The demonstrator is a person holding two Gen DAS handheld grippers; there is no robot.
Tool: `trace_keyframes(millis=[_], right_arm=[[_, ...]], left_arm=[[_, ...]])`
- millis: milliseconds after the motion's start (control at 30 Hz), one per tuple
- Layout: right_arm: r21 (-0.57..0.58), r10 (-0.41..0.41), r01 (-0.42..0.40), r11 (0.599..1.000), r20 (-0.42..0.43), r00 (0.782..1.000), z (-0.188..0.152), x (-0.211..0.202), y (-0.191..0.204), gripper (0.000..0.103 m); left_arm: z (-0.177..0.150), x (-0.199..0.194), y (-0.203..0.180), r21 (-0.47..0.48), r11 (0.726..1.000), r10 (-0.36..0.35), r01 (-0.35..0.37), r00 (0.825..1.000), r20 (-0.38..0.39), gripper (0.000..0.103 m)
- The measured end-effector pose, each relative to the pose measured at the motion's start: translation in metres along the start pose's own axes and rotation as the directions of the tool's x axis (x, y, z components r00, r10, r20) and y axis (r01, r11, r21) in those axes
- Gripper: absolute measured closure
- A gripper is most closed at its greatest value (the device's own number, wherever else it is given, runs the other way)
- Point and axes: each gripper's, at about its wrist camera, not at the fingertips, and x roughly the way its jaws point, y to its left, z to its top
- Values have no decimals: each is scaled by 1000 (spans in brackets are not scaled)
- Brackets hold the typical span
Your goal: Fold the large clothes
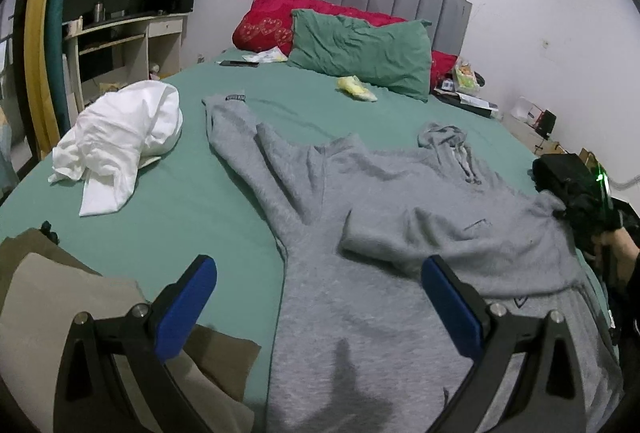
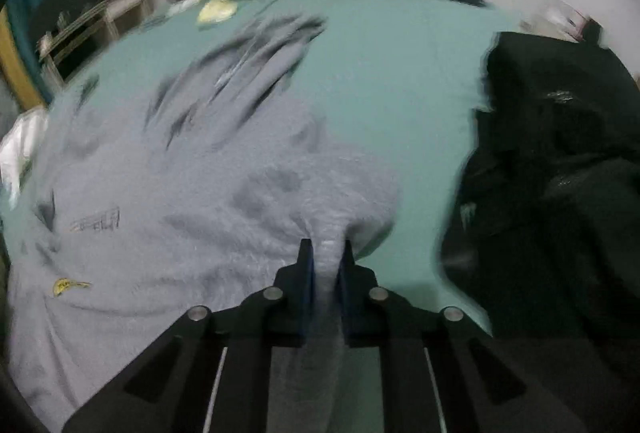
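Bed (image 1: 192, 201) with green sheet fills view. Grey hoodie (image 1: 360, 233) lies spread across middle of bed, one sleeve stretched toward headboard, other folded over chest. Green pillow (image 1: 360, 53) near headboard. White cloth (image 1: 120, 145) bunched at left. Left hand-held gripper (image 1: 320, 297) wide apart over hoodie hem, nothing between. Right hand-held gripper (image 2: 326, 253) pinched tight on hoodie fold.

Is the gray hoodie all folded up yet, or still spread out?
Mostly spread out. The gray hoodie sprawls across the bed, one sleeve flopped over its chest. The right gripper pinches a bunch of its fabric.
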Motion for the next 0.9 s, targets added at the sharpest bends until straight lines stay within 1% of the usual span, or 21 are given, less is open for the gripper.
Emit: trace_keyframes(millis=[33, 67, 100, 133, 167, 200, 233, 267, 300, 333, 367, 433, 533, 600, 667, 700, 733, 800, 833, 867, 900], right_arm=[[20, -25, 25, 999, 3, 1000, -1, 0, -7, 97], [79, -35, 35, 996, 6, 999, -3, 3, -22, 96], [147, -2, 2, 989, 0, 1000, -7, 7, -33, 95], [165, 7, -7, 986, 3, 1000, -11, 7, -33, 95], [152, -12, 8, 988, 21, 1000, -16, 2, -27, 90], [115, -59, 56, 992, 23, 998, -19, -3, -15, 73], [87, -86, 84, 993, 25, 996, -20, -4, -6, 55], [44, -132, 130, 991, 41, 990, -21, -11, 10, 17], [1, -167, 168, 986, 79, 983, -22, -21, 31, 10], [-24, -180, 183, 983, 102, 978, -25, -25, 41, 10], [-60, -175, 184, 981, 125, 977, -26, -35, 65, 10], [-124, -118, 137, 983, 147, 982, -19, -44, 110, 10], [-241, -9, 49, 969, 163, 987, -10, -48, 196, 10], [-313, 86, -31, 949, 163, 983, -7, -49, 266, 10], [-347, 162, -101, 932, 150, 975, -7, -48, 318, 10], [-377, 210, -145, 915, 137, 968, -7, -44, 354, 10], [-396, 234, -165, 903, 131, 963, -7, -45, 374, 10], [-461, 305, -226, 858, 105, 946, -11, -39, 440, 10], [-474, 323, -240, 847, 99, 941, -12, -38, 459, 10], [-493, 354, -271, 827, 83, 932, -13, -33, 488, 11], [-507, 376, -292, 811, 69, 924, -14, -27, 515, 16]], left_arm=[[-1, 2, -1, 7, 1000, 5, -5, 1000, -4, 1], [-3, 3, -3, 14, 1000, 5, -5, 1000, -7, 1], [-3, 3, -4, 18, 1000, 4, -4, 1000, -10, 1], [-3, 2, -5, 23, 1000, 2, -2, 1000, -10, 1], [-2, 1, -6, 27, 1000, 5, -5, 1000, -6, 1], [-1, -2, -6, 34, 999, 14, -14, 1000, 5, 1], [1, -5, -6, 41, 999, 26, -26, 1000, 17, 1], [4, -8, -5, 48, 998, 39, -41, 999, 32, 1], [6, -10, -3, 52, 997, 50, -52, 998, 42, 1], [10, -13, -1, 61, 996, 67, -70, 996, 51, 1], [15, -15, 2, 71, 993, 89, -92, 995, 53, 1], [26, -21, 13, 69, 991, 112, -116, 992, 60, 1], [44, -33, 42, 12, 990, 139, -140, 988, 72, 1], [53, -38, 63, -30, 988, 155, -153, 985, 71, 1], [59, -42, 86, -70, 982, 181, -176, 981, 69, 1], [62, -43, 95, -85, 979, 192, -186, 979, 66, 1], [64, -45, 105, -102, 976, 199, -192, 978, 65, 1], [69, -48, 126, -132, 968, 221, -212, 973, 61, 1], [71, -48, 138, -144, 960, 248, -239, 967, 50, 1], [72, -49, 148, -154, 954, 267, -258, 963, 40, 1], [72, -50, 158, -165, 949, 278, -269, 960, 34, 1]])
